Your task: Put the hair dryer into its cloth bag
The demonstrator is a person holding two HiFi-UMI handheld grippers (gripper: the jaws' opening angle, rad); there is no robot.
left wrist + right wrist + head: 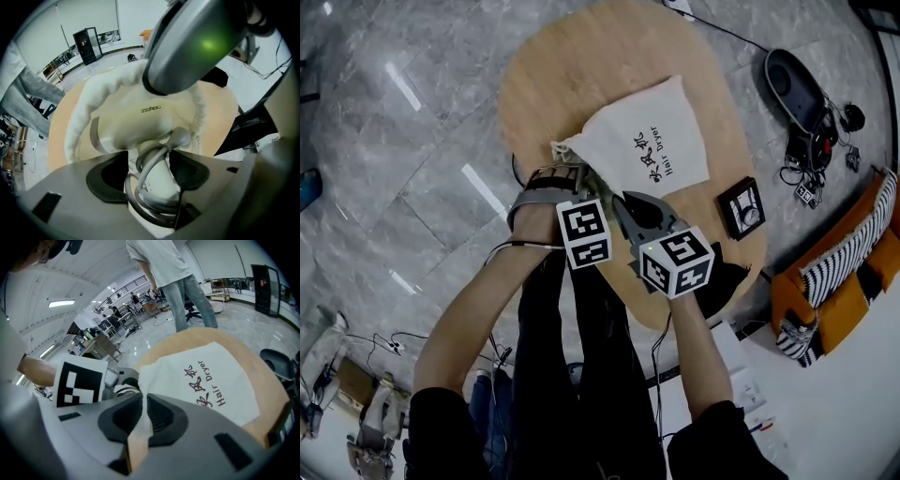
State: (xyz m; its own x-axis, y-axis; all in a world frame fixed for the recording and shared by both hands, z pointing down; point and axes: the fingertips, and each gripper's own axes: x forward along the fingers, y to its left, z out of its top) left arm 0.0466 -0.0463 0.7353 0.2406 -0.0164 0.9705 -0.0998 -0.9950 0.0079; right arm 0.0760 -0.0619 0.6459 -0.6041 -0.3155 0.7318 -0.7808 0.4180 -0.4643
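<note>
Wooden table (567,66): right gripper (140,414) pinching cloth bag (652,141)

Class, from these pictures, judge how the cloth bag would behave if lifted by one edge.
Probably floppy: the cloth bag lies mostly flat, its edge creased thin in the right gripper. Likely light for its size; lifted there, it would probably droop.

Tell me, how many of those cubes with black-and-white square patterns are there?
2. One cube rides on the left gripper, the other cube on the right gripper, side by side over the table's near end. None looks hidden.
</note>
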